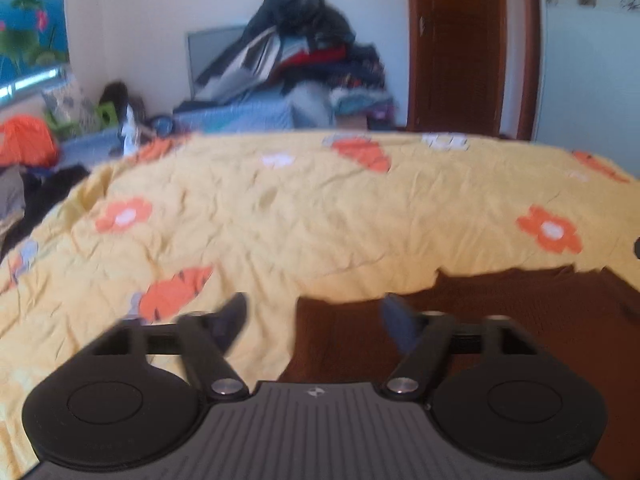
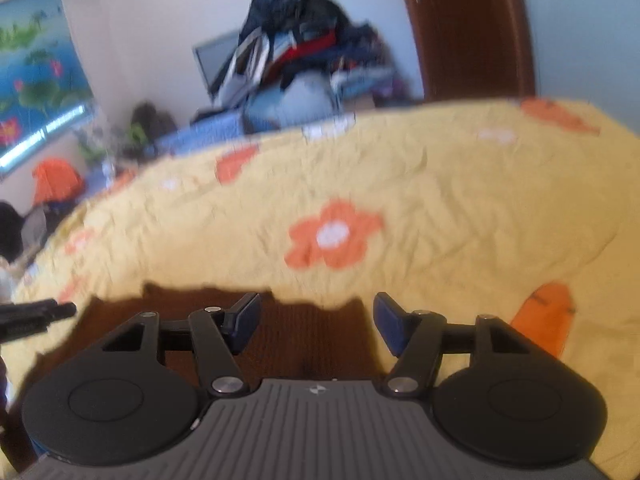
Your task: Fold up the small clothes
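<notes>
Both the left gripper and right gripper are spread wide, holding nothing, over the dark brown knitted garment on the yellow flowered bedsheet. Looks like pre-grab; next they'd need to pinch its far edge.

Yellow flowered bedspread, wooden door

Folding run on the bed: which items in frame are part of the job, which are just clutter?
Job:
- brown garment lying on the yellow floral bedspread
- left tongs, open, above its edge
- right tongs, open, over it

Clutter:
- clothes pile by the far wall
- orange item at far left
- wooden door
</notes>
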Motion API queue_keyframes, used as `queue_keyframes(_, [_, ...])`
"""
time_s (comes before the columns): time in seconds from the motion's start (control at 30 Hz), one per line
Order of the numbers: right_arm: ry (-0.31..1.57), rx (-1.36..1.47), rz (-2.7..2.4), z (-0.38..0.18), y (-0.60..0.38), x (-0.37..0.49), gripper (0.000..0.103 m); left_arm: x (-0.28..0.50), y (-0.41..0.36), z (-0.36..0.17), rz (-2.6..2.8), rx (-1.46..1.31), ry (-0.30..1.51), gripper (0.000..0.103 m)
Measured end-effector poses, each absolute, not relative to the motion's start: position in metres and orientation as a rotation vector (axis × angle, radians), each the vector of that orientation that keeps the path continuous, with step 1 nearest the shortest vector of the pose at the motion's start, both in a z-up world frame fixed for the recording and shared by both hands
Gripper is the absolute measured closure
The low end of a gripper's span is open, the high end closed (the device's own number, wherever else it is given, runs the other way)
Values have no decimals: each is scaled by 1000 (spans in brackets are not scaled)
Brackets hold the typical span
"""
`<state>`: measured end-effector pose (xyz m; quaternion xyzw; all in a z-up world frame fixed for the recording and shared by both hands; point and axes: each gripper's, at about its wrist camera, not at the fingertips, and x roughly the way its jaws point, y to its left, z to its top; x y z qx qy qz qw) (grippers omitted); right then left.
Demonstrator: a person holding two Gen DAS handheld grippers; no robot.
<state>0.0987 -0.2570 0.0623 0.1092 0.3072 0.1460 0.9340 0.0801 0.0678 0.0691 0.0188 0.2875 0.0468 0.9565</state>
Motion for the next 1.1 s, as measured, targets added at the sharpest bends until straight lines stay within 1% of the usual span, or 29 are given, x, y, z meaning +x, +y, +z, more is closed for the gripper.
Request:
queue_keyframes(0.03, [612,225,316,68,-252,95,29,83,60,68,75,46,588,22])
queue_keyframes(0.07, [611,209,340,70,-244,94,25,87,53,64,58,55,608,22])
queue_keyframes(0.13, [624,128,359,65,-222,95,25,95,42,50,40,59,643,22])
queue_keyframes(0.23, [698,49,349,41,-204,104,26,103,40,17,71,73,708,20])
queue_keyframes(0.3, [754,-1,294,18,-206,111,26,99,45,13,69,37,682,19])
queue_keyframes(0.33, [709,-39,287,11,-212,106,26,99,47,13,68,27,684,19])
queue_keyframes(0.43, [703,86,317,14,-234,108,29,100,50,12,62,7,687,18])
queue_keyframes(0.57, [712,11,291,18,-219,103,27,98,50,11,63,-3,683,17])
queue_keyframes(0.63, [684,28,251,29,-213,94,20,97,50,11,64,-6,681,17])
queue_keyframes(0.67, [656,29,270,35,-211,89,11,97,50,11,63,-6,682,17])
queue_keyframes(0.73, [625,-23,298,36,-203,83,1,96,50,11,62,-9,684,17])
queue_keyframes(0.83, [716,-113,267,7,-201,93,0,96,52,11,57,-20,684,15])
queue_keyframes(0.93, [713,-6,272,10,-216,101,0,94,53,12,54,-32,681,14])
queue_keyframes(1.03, [720,-72,258,7,-206,100,0,79,67,21,93,-102,646,14])
queue_keyframes(1.1, [717,-66,256,6,-206,99,0,56,87,30,132,-206,628,14])
